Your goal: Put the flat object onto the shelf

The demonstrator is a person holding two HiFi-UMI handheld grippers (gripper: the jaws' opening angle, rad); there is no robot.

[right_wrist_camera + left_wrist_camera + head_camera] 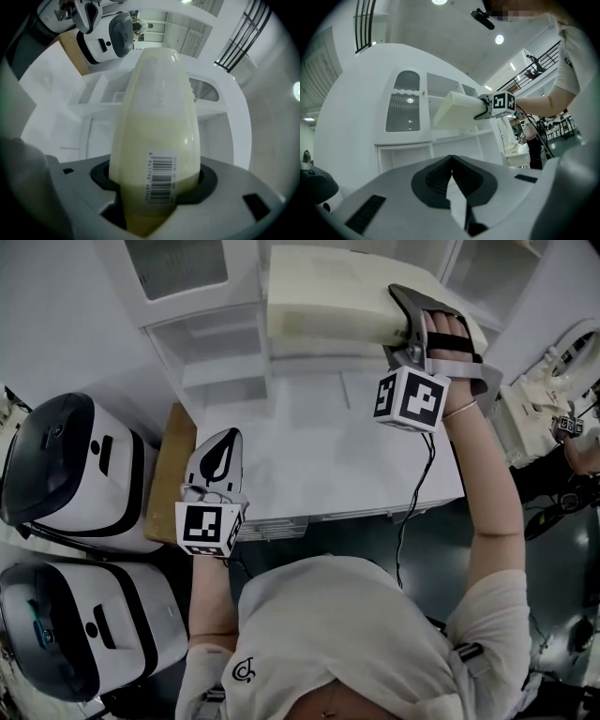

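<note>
Grip on cream flat pack (328, 296): right hand-held gripper (157, 187) clamped round its barcoded end, pack raised before upper open compartments of white shelf unit (220, 362). Left hand-held gripper (217, 460) pinched together, empty, low in front of shelf unit. Beside shelf unit, brown board (173, 470). Further left, two white-and-black appliances (75, 470), well apart from pack.
</note>
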